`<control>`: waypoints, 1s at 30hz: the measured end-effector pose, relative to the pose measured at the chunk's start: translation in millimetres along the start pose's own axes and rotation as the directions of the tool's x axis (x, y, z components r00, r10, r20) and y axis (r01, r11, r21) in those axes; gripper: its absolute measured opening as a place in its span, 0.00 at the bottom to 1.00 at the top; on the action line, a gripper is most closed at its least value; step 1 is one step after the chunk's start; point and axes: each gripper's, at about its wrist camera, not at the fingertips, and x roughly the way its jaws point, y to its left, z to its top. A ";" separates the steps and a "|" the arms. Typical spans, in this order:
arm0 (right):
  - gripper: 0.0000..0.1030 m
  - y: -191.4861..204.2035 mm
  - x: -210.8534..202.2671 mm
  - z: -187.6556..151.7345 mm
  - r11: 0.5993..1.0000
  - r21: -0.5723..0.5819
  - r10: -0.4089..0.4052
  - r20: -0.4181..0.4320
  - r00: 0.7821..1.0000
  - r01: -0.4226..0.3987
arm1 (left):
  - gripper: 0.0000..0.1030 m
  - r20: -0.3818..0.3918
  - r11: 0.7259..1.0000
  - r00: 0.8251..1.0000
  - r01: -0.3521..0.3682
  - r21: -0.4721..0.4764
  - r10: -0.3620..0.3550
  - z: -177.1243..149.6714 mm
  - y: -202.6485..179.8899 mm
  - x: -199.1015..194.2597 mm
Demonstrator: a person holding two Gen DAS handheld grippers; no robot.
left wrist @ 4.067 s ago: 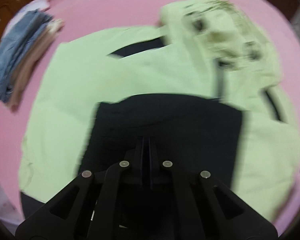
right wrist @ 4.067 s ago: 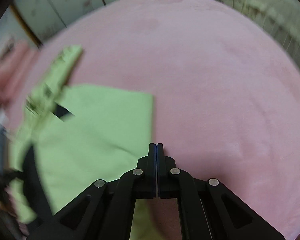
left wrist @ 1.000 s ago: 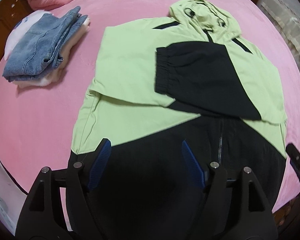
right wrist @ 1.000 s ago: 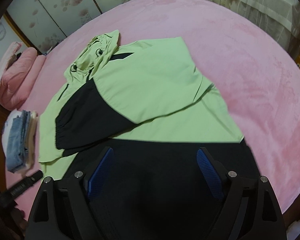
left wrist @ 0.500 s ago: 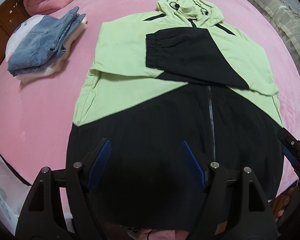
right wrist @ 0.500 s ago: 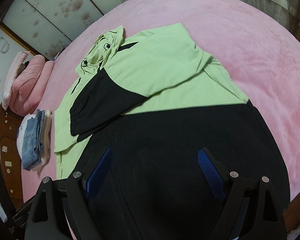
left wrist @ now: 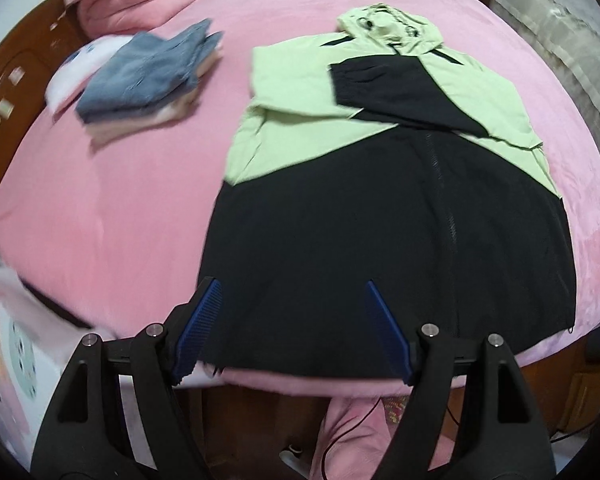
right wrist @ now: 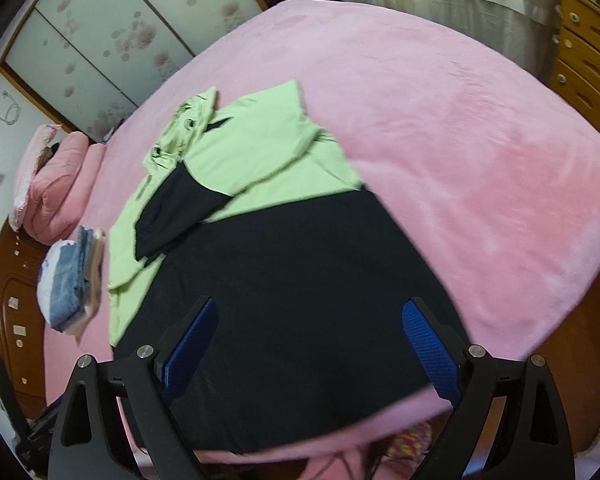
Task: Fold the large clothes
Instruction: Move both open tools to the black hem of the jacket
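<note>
Jacket (left wrist: 380, 216) flat on bed (left wrist: 112, 200), sleeves crossed over chest, hem at near edge.
Spread front-up, hood (left wrist: 384, 26) far, hem nearest: laid so for lifting the hem toward the hood, probably the next fold. Left gripper (left wrist: 292, 320) over hem's left end, fingers apart, empty. Right gripper (right wrist: 308, 344) over hem's right part, fingers opening, nothing clamped. Folded stack (left wrist: 148, 76) set aside, well apart at left, clear of the work.
</note>
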 end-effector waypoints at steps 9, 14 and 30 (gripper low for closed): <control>0.92 -73.3 -23.2 -42.1 0.999 0.015 -0.049 0.002 0.999 0.049 | 0.70 -0.091 0.996 0.996 -0.031 -0.078 0.024 -82.8 58.8 12.1; 0.92 -102.3 -22.2 -55.2 0.998 0.050 -0.036 -0.013 0.999 0.037 | 0.70 -0.150 0.988 0.988 -0.054 -0.148 0.031 -109.7 88.1 34.1; 0.92 -134.7 68.6 -37.8 0.994 -0.111 -0.033 -0.222 0.975 0.009 | 0.70 -0.268 0.995 0.962 -0.074 -0.073 0.051 -102.8 107.0 112.6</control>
